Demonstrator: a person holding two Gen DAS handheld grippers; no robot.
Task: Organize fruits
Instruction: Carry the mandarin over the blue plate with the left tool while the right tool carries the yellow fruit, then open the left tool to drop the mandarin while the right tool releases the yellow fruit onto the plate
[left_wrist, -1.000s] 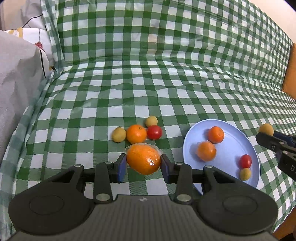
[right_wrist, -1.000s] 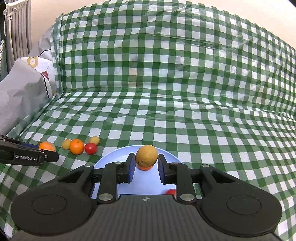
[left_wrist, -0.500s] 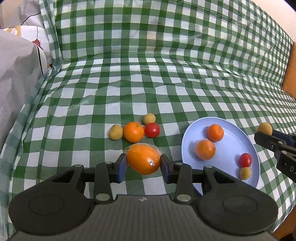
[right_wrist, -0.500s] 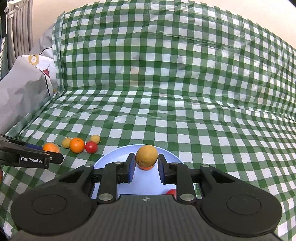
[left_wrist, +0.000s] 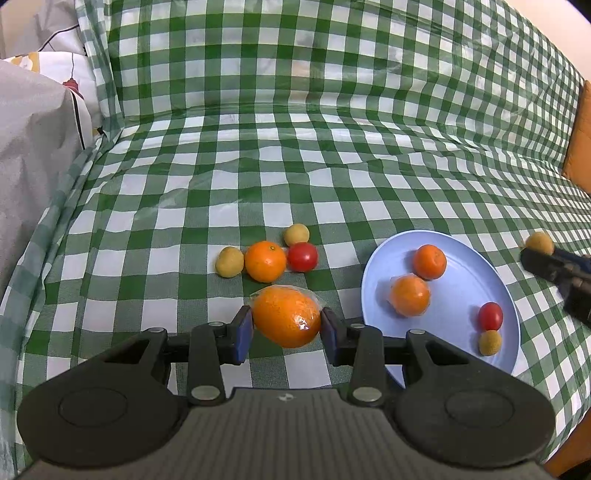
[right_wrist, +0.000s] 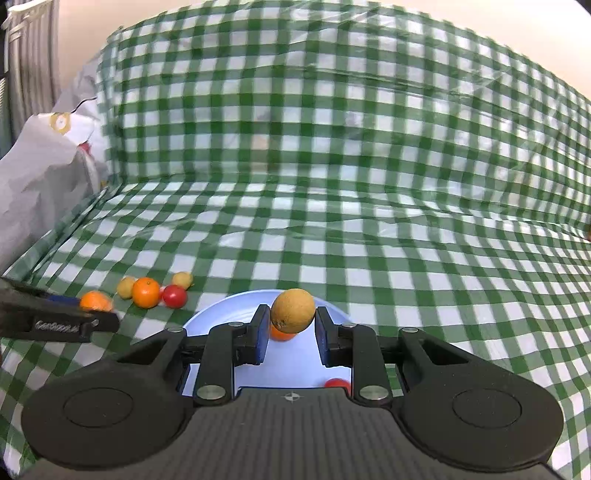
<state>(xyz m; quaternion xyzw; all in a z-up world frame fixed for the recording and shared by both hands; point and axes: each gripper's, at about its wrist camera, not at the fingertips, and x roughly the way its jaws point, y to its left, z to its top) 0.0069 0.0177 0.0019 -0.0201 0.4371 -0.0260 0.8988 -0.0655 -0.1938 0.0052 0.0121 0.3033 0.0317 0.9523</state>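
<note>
Film-wrapped oval orange (left_wrist: 286, 317) sat clamped in the left gripper (left_wrist: 286, 328) above the checked cloth (left_wrist: 295, 177). Right gripper (right_wrist: 288, 332) pinched a round, matte tan fruit (right_wrist: 293, 310) over the smooth blue plate (right_wrist: 221, 314).

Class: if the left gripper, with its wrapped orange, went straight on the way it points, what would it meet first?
Most likely the bare orange on the checked cloth, directly ahead of the left gripper and its wrapped orange. Height is unclear, so it might pass over.
</note>
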